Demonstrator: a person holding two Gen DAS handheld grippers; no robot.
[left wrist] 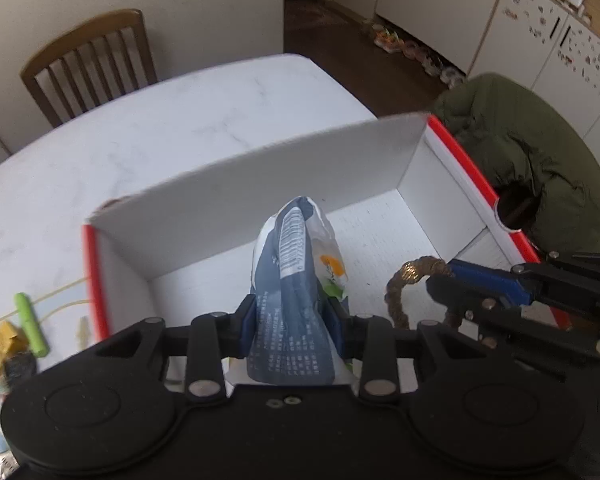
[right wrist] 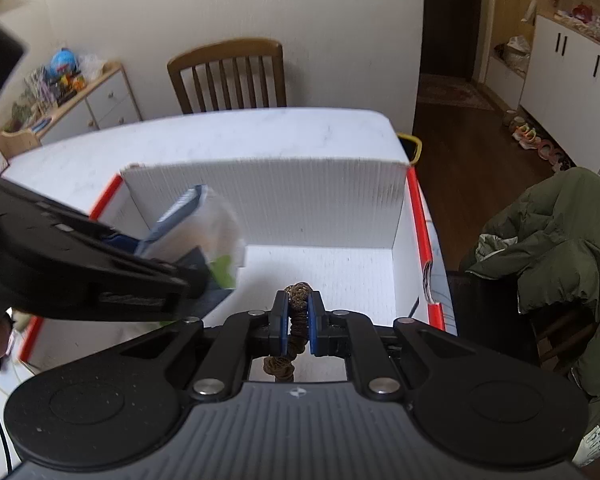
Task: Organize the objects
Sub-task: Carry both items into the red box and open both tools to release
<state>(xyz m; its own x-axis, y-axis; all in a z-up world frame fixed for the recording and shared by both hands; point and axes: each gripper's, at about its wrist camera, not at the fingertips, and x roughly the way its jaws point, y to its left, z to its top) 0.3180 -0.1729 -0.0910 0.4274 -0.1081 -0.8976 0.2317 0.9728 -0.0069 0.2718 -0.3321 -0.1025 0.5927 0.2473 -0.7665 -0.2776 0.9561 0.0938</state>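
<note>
With the left gripper (left wrist: pixel 294 320) clenched on a grey-blue printed snack packet (left wrist: pixel 300 280) and the right gripper (right wrist: pixel 299 320) on a brown woven ring (right wrist: pixel 298 296), both at frame centre over the red-edged white cardboard box (left wrist: pixel 260 184), releasing seems next.

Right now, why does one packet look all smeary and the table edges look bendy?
Right wrist view: the snack packet in the left hand-held gripper is motion-blurred. Left wrist view: it looks sharp. Both views: the fisheye lens bows the table edges.
</note>
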